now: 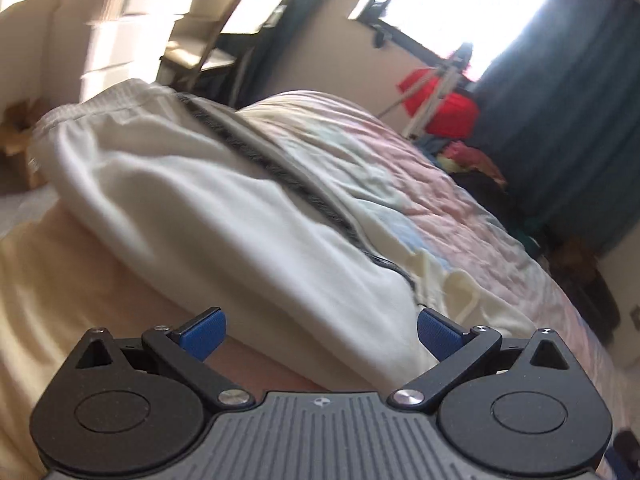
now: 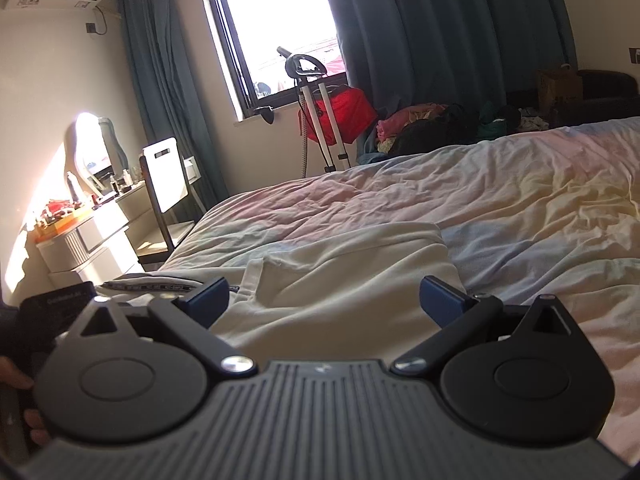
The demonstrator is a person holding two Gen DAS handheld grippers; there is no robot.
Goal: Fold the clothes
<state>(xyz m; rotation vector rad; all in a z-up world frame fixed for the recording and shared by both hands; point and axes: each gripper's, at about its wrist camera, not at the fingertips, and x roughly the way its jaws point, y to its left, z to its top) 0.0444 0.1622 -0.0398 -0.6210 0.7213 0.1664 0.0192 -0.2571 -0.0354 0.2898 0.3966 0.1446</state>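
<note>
The cream garment (image 1: 224,200) is seen lying straight ahead of both spread, empty grippers, left gripper (image 1: 319,334) and right gripper (image 2: 324,300), its length running away across the bed (image 2: 520,200).

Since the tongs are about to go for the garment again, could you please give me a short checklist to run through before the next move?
1. Left tongs open and empty: ok.
2. Right tongs open and empty: ok.
3. Cream trousers lying on the bed in front of both tongs: ok.
4. Trousers flat enough to fold: not ok; the cloth is bunched and rumpled in the left wrist view.
5. Drawstring tucked out of the way: not ok; it lies loose near the waistband.
6. Left view sharp enough to aim: not ok; the picture is blurred.
</note>
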